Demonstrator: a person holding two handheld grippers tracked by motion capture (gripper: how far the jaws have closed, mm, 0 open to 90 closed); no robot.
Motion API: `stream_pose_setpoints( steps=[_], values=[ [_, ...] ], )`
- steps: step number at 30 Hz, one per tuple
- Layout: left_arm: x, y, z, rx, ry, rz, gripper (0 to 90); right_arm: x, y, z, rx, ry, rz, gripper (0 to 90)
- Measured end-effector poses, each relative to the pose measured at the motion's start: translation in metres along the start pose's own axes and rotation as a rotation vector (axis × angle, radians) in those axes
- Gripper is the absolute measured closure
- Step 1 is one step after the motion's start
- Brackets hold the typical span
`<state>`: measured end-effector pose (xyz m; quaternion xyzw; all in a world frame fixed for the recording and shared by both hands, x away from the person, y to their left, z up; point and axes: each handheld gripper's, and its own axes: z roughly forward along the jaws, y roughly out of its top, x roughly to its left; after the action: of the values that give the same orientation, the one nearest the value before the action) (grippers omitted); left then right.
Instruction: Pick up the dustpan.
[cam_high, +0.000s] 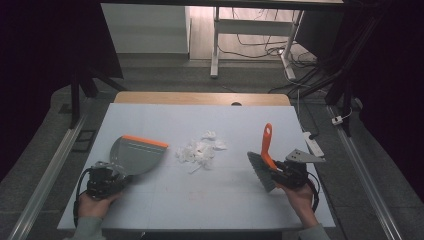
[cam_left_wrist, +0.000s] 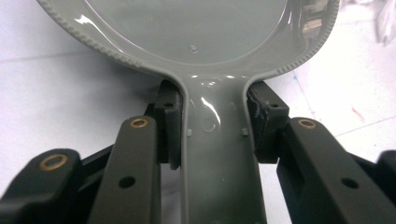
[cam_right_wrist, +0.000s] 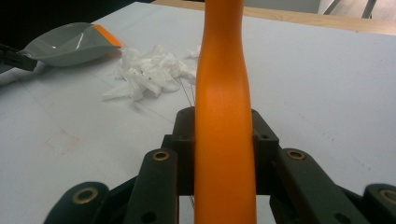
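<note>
A grey dustpan (cam_high: 136, 155) with an orange lip lies on the white table at the left, its mouth turned toward a heap of white paper scraps (cam_high: 200, 150) in the middle. My left gripper (cam_high: 107, 180) is shut on the dustpan's handle (cam_left_wrist: 217, 154), with a pad pressed on each side. At the right, my right gripper (cam_high: 280, 172) is shut on the orange handle (cam_right_wrist: 223, 116) of a hand brush (cam_high: 264, 165); its grey bristles point left. From the right gripper view, the scraps (cam_right_wrist: 149, 72) and the dustpan (cam_right_wrist: 70, 44) lie ahead to the left.
The white table top (cam_high: 210, 200) ends in a wooden strip at the far edge. A white power strip (cam_high: 313, 143) lies just off the table's right side. Desk legs and cables stand on the floor beyond.
</note>
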<state>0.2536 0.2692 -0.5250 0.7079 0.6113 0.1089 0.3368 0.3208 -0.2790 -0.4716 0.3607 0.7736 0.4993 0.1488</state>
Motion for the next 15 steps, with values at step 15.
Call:
stream_pose_setpoints(
  steps=[15],
  values=[
    [0.008, 0.011, -0.009, -0.099, -0.102, 0.040, 61.6, -0.008, 0.003, -0.004, -0.033, -0.003, 0.031, 69.7]
  ],
)
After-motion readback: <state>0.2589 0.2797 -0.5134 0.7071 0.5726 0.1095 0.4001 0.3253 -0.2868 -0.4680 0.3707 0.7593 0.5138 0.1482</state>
